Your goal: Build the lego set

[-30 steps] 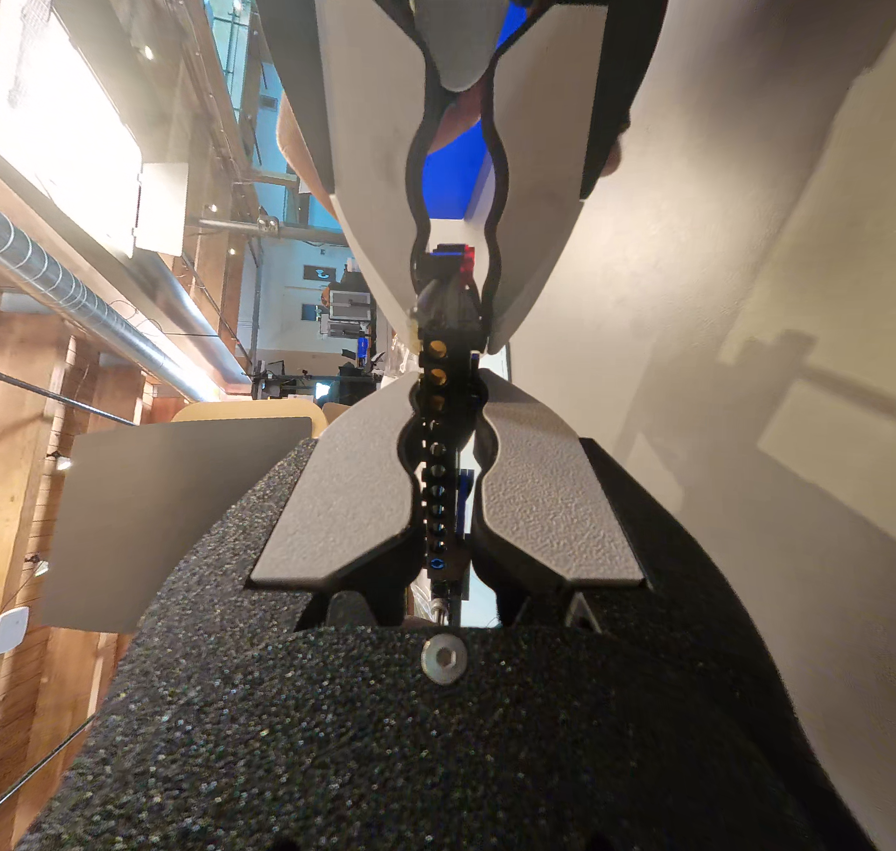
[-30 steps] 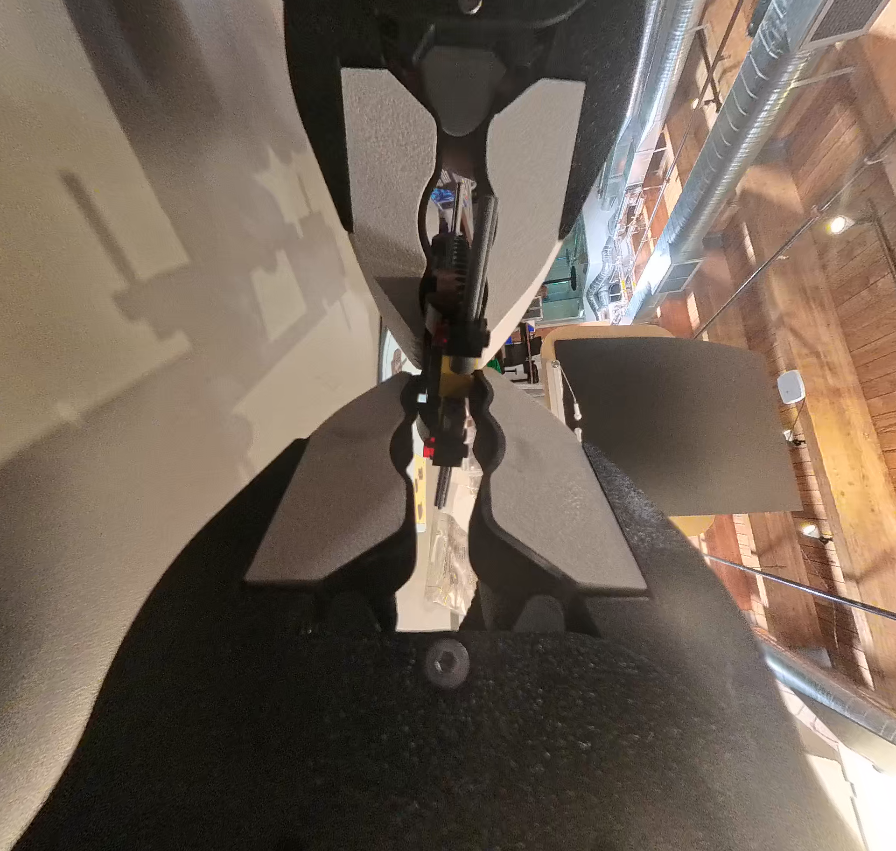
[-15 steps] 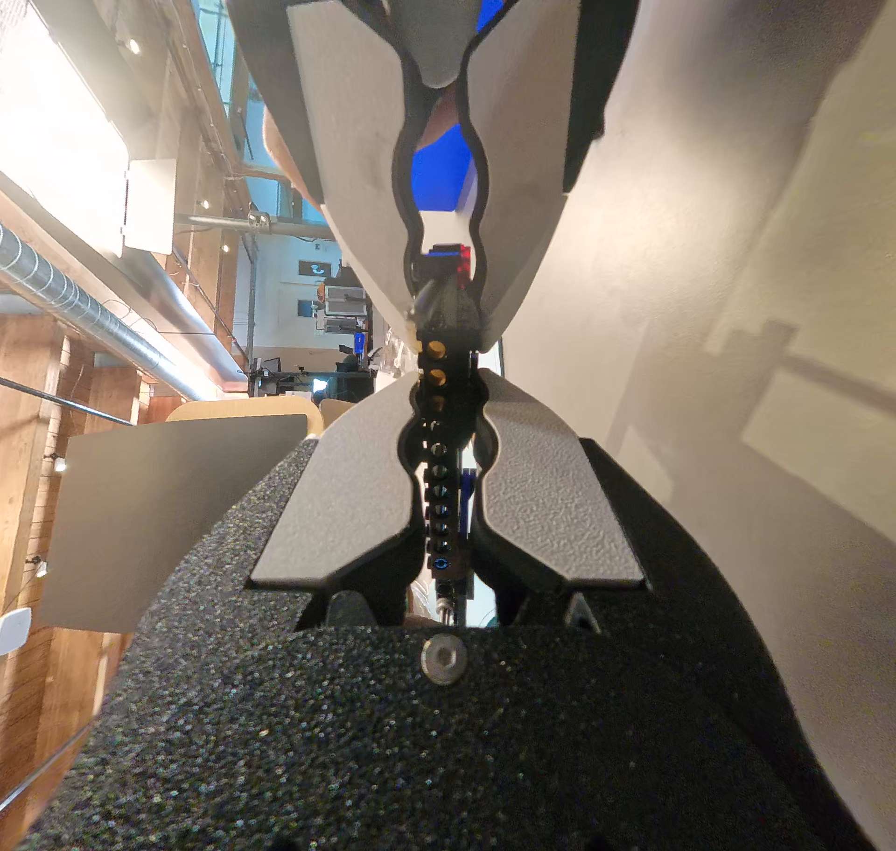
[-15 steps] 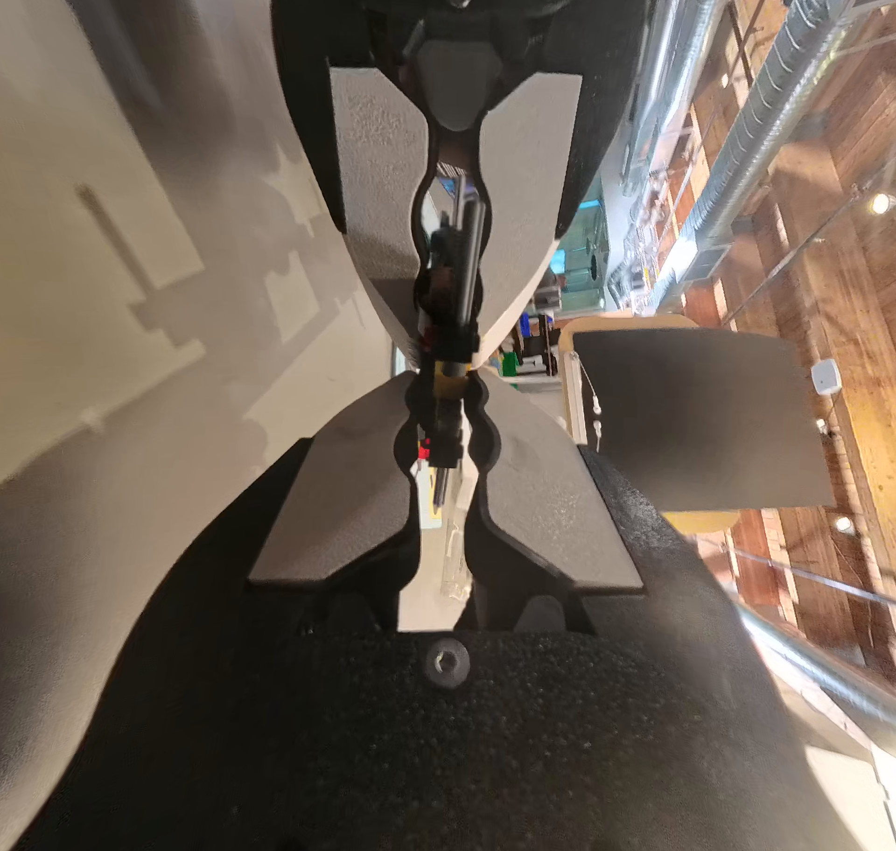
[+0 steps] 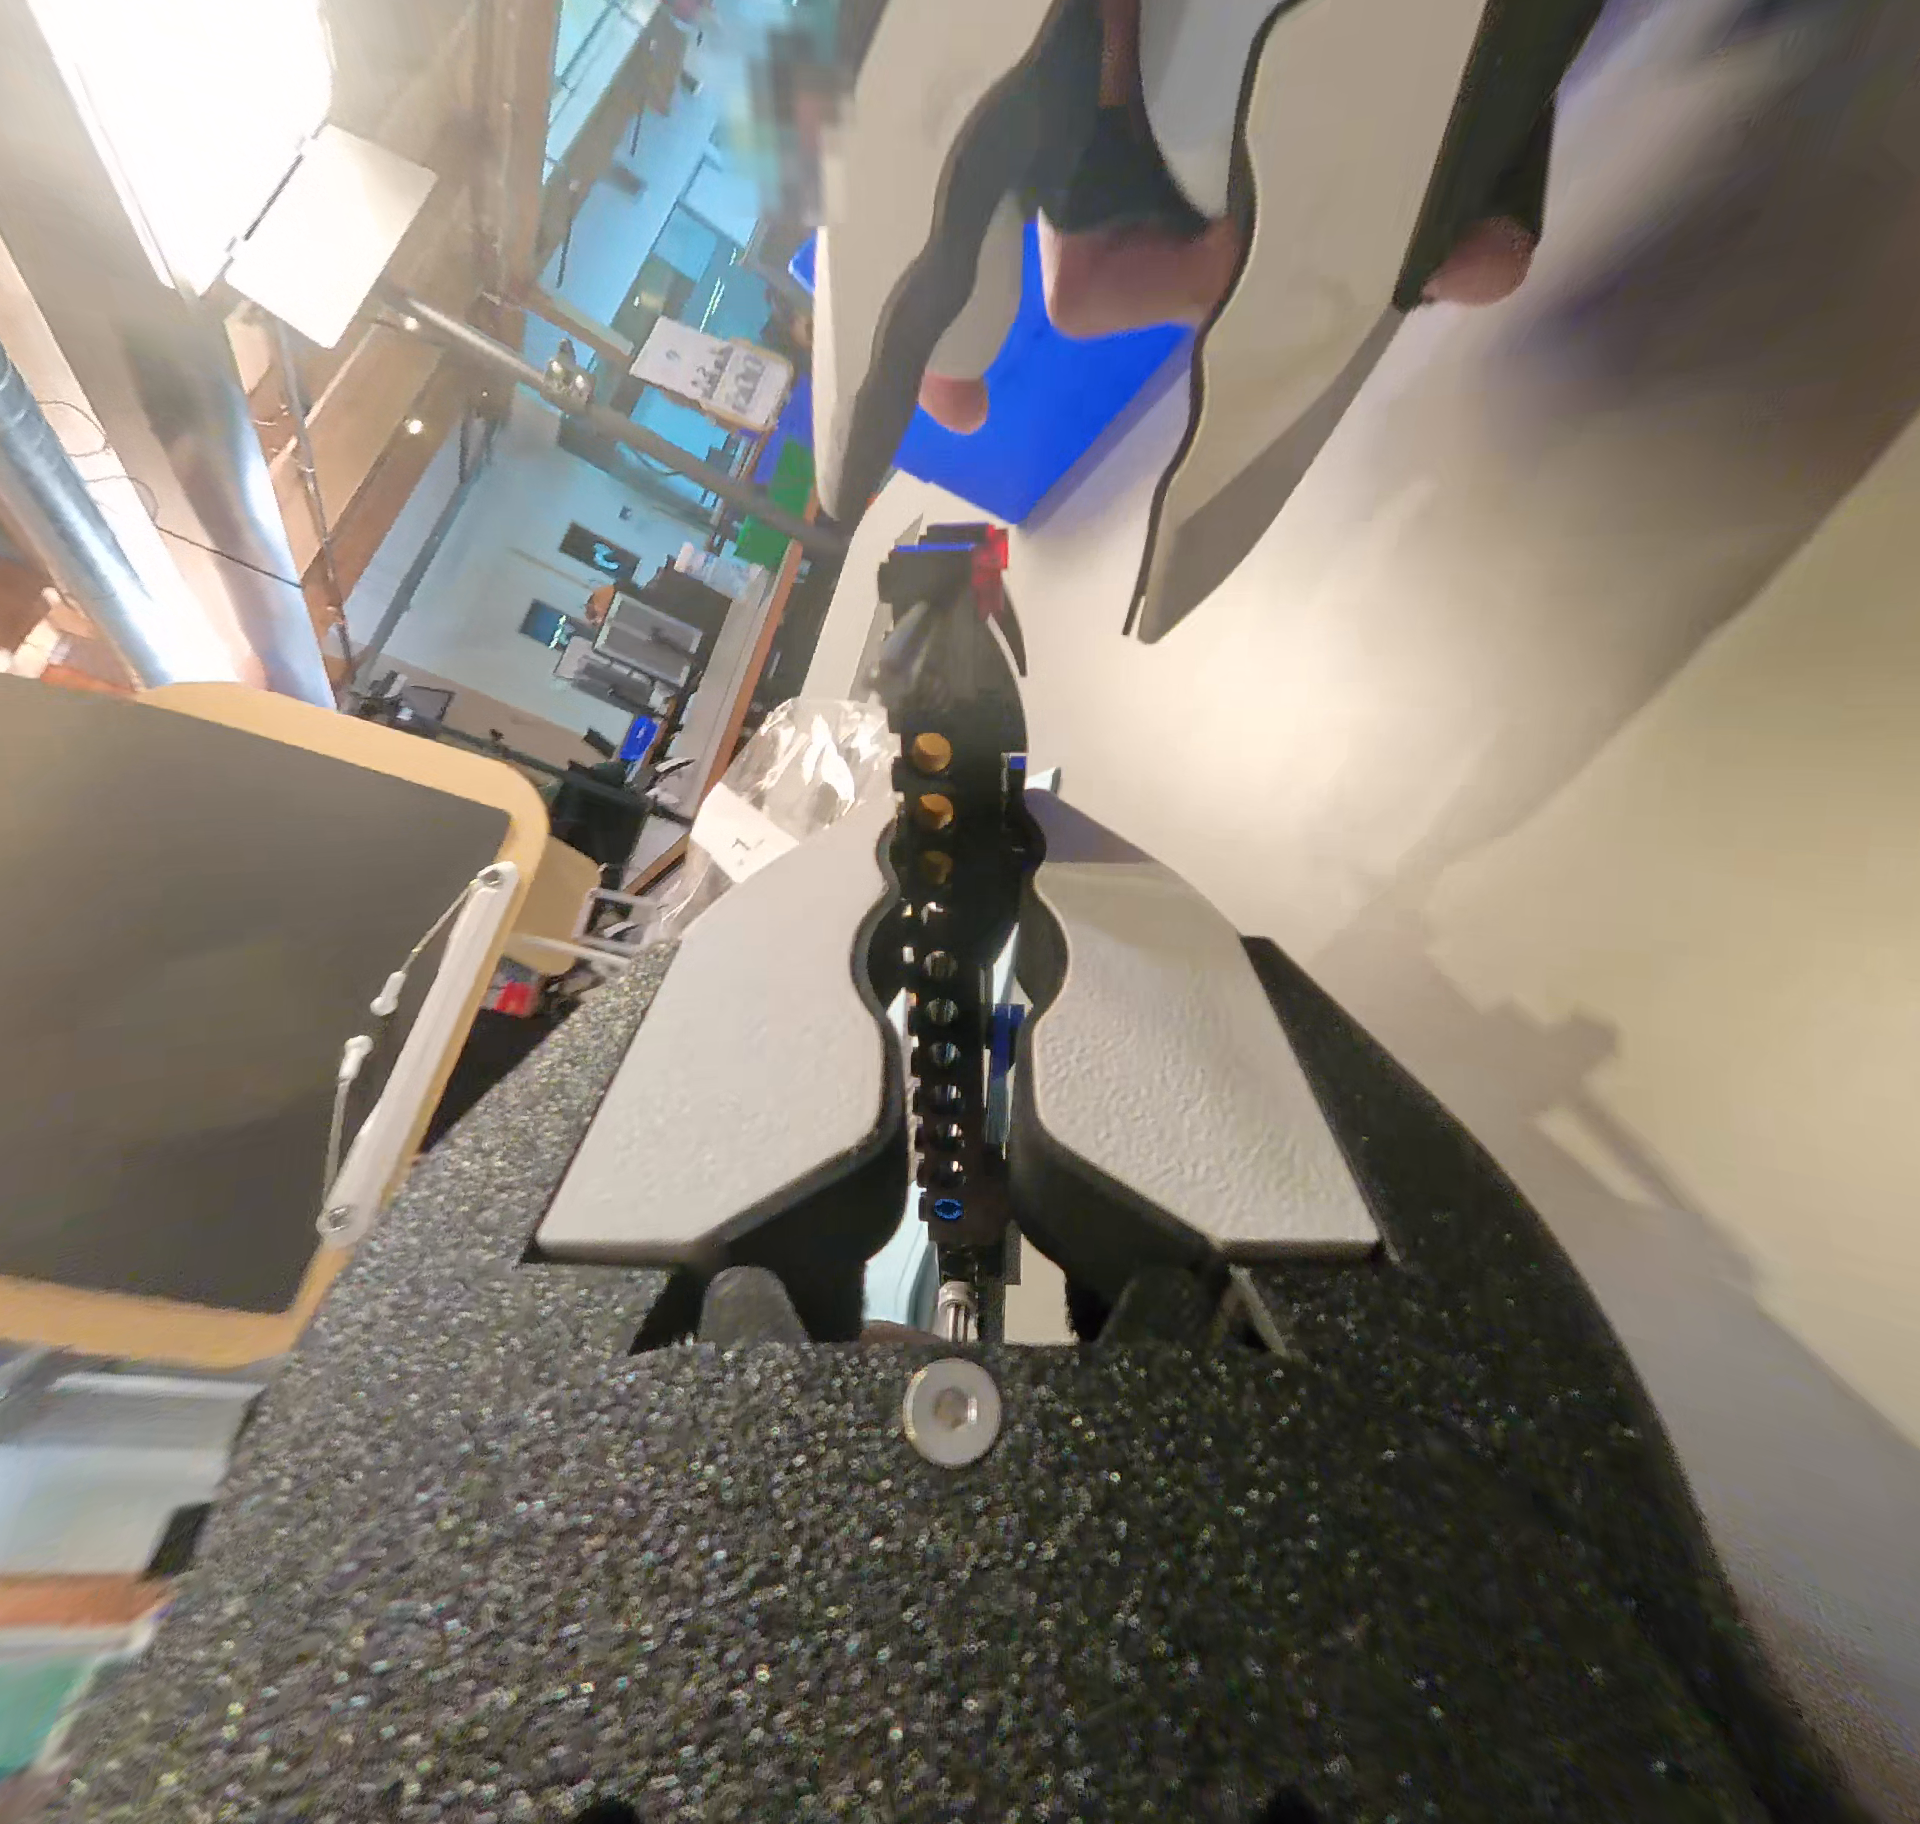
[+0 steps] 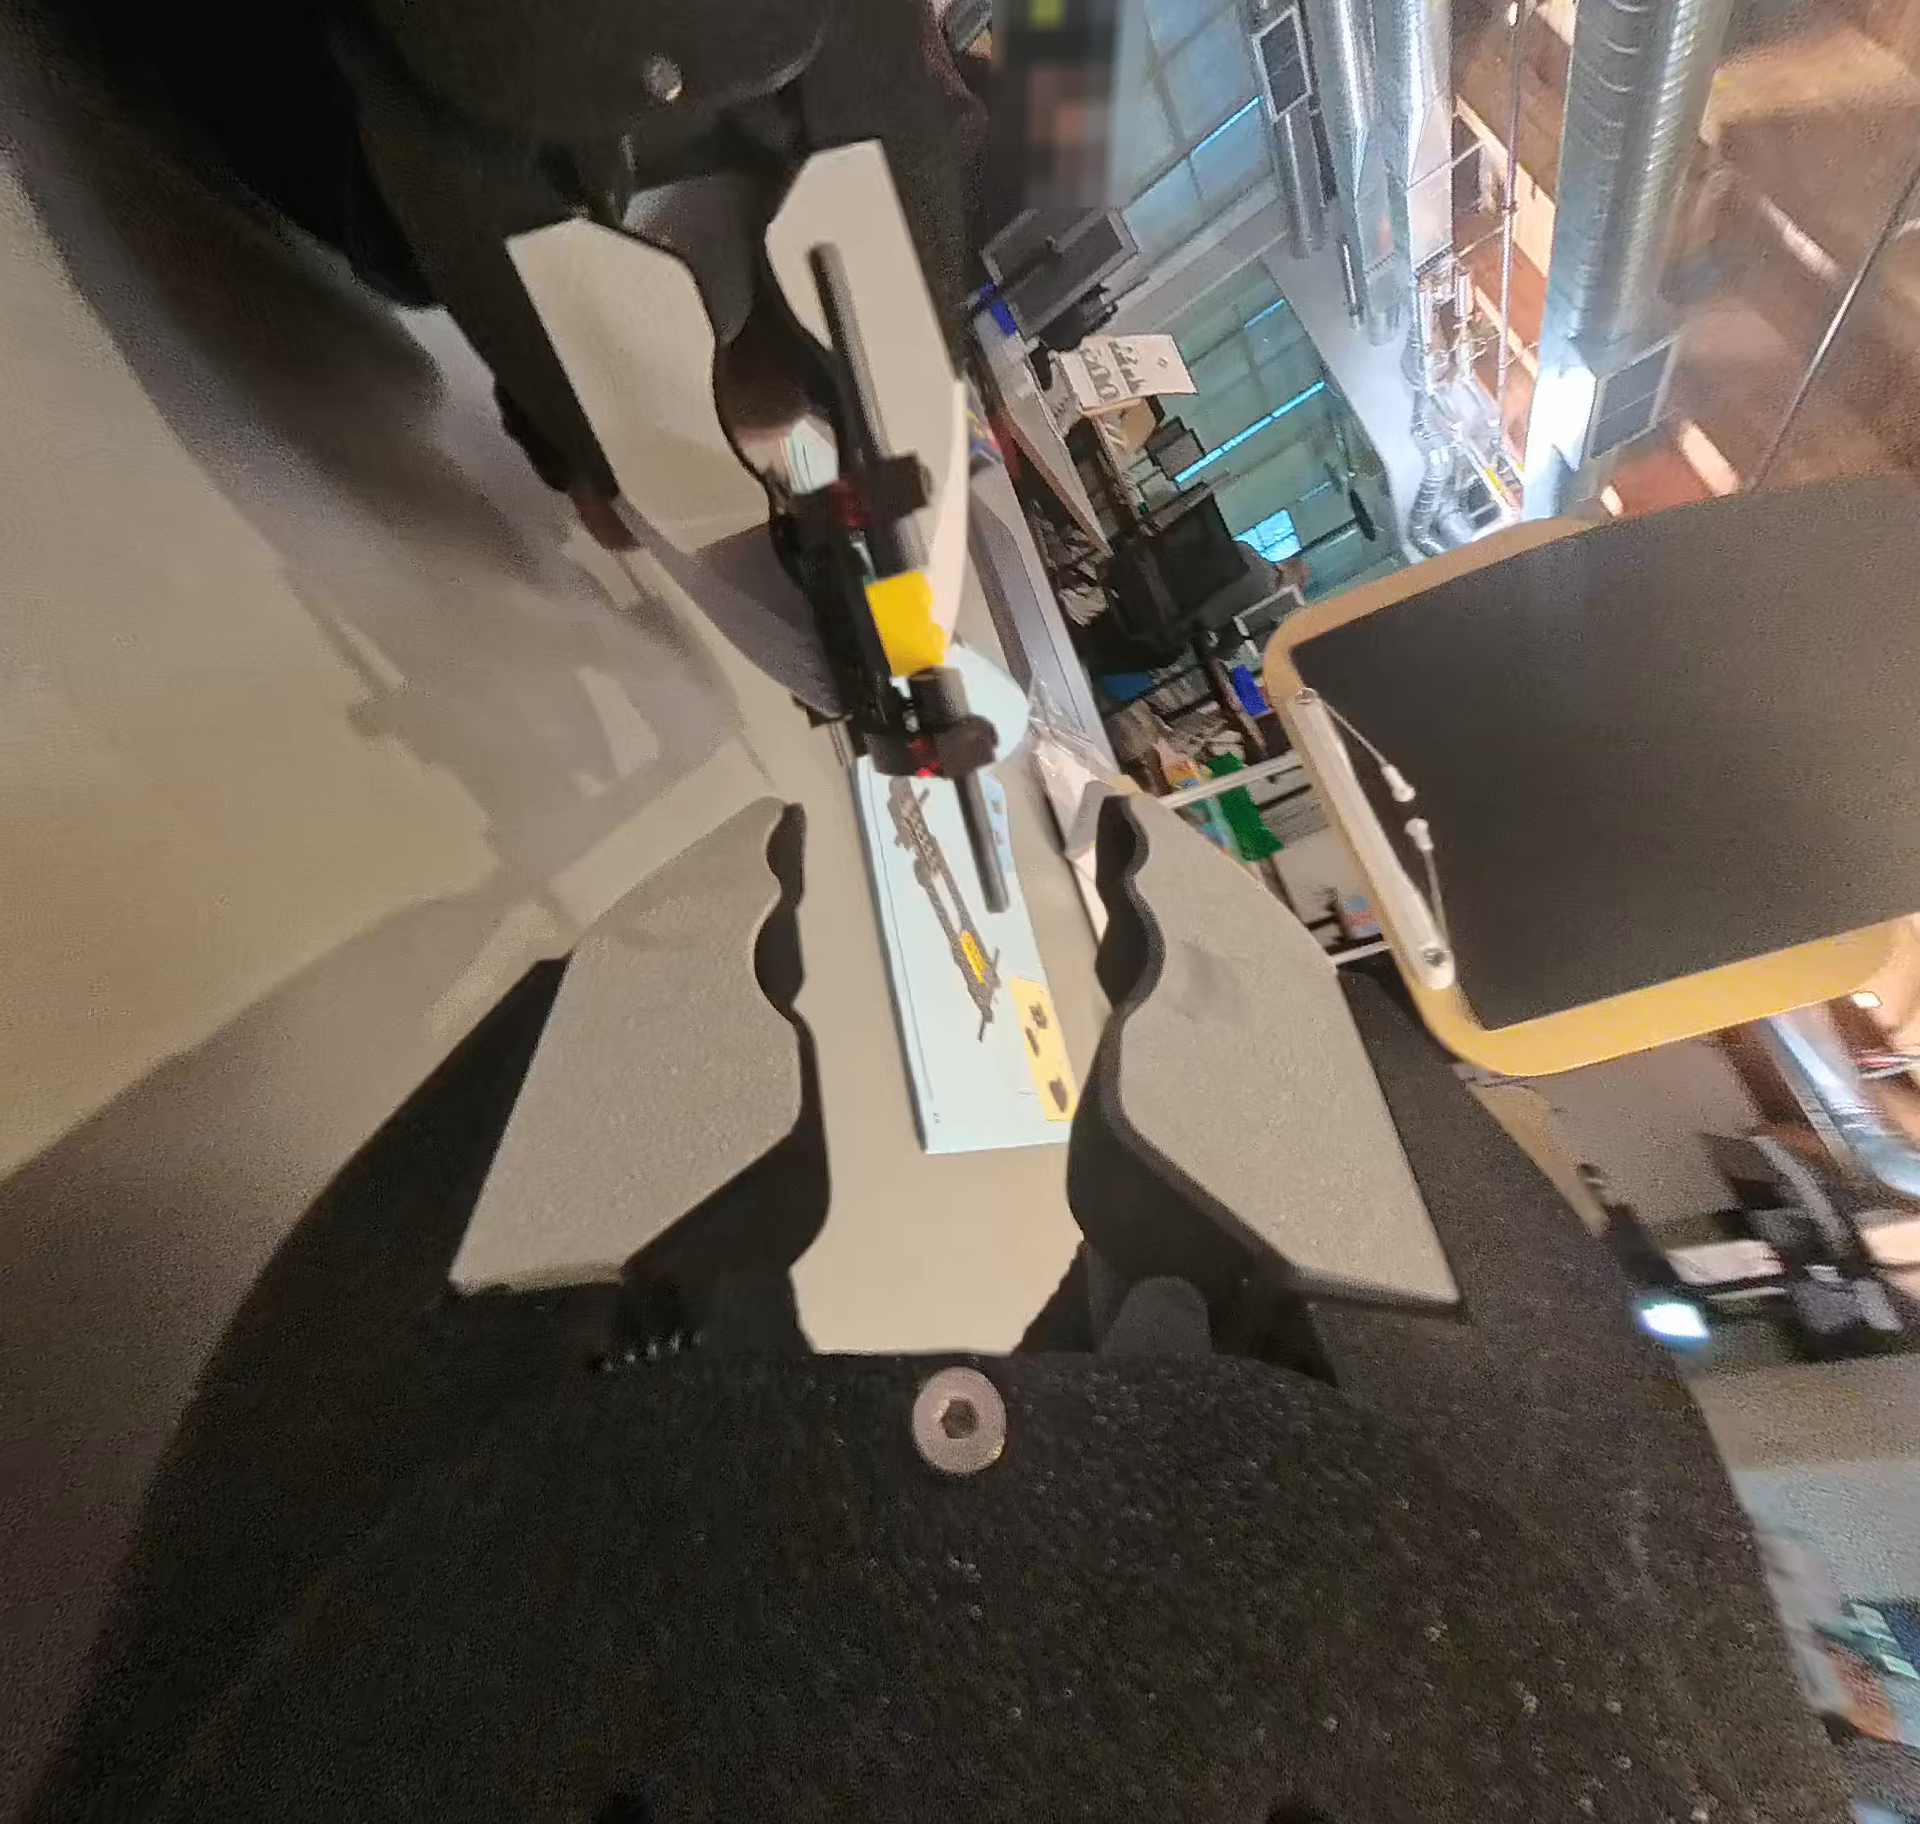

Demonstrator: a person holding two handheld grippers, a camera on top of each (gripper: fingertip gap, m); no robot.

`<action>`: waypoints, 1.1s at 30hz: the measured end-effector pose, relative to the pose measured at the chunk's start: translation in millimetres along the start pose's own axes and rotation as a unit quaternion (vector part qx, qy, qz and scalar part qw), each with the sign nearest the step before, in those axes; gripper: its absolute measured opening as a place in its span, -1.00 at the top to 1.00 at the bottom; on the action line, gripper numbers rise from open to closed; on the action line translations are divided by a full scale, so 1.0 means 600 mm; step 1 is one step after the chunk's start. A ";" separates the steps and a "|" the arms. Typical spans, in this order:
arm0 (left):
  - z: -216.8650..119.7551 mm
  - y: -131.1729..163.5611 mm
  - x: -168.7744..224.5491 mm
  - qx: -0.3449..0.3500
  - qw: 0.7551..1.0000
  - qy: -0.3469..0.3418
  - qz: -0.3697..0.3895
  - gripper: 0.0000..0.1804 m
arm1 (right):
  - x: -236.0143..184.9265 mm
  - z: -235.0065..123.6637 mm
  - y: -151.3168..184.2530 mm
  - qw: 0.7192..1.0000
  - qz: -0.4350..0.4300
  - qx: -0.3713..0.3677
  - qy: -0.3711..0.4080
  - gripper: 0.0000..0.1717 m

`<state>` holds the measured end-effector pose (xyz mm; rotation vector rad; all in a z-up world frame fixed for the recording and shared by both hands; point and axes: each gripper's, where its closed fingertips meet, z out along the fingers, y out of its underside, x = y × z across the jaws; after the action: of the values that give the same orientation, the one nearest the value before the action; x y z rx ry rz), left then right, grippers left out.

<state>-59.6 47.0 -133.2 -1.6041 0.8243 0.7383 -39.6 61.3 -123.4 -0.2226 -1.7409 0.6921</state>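
Observation:
My left gripper [image 5: 956, 839] is shut on a black toy-brick beam assembly [image 5: 951, 995] with tan pins, blue bits and a red tip. The assembly sticks out past my fingertips. In the right wrist view the same assembly [image 6: 894, 621] shows a yellow block and a long black axle [image 6: 982, 839], held by the left gripper [image 6: 883, 652]. My right gripper [image 6: 948, 818] is open and empty, a little short of the axle's end. It also shows in the left wrist view [image 5: 1008, 527], its fingers spread on either side of the assembly's tip without touching it.
A light-blue instruction booklet [image 6: 966, 1026] lies on the white table [image 5: 1455, 735]. A clear plastic bag [image 5: 800, 777] lies near the table edge. A wood-rimmed chair with a black pad [image 6: 1610, 756] stands beside the table. A blue bin [image 5: 1039, 424] sits farther off. Only a small space, under 4 cm, lies between the two pairs of fingers.
My right gripper was shut on the far end of the assembly; it has opened, let go and drawn back. My left gripper keeps its hold, and both views have swung.

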 end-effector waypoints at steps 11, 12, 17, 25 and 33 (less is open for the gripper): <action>-0.008 -0.044 0.012 0.093 0.984 0.078 -0.133 0.82 | 0.009 -0.018 -0.044 0.986 0.111 0.102 -0.067 0.52; -0.009 -0.048 0.012 0.097 0.981 0.085 -0.146 0.82 | 0.007 -0.019 -0.046 0.984 0.121 0.106 -0.075 0.54; -0.008 -0.055 0.014 0.103 0.967 0.117 -0.203 0.82 | 0.005 -0.017 -0.055 0.978 0.147 0.117 -0.088 0.67; -0.005 -0.053 0.017 0.099 0.958 0.130 -0.237 0.83 | 0.010 -0.014 -0.055 0.970 0.193 0.122 -0.084 0.73; -0.003 -0.047 0.021 0.089 0.953 0.137 -0.256 0.82 | 0.007 -0.013 -0.051 0.958 0.231 0.131 -0.111 0.76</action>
<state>-29.4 47.1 -127.8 -1.6763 0.6054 0.0708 -27.1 41.3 -102.1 -0.3870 -1.8011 1.3231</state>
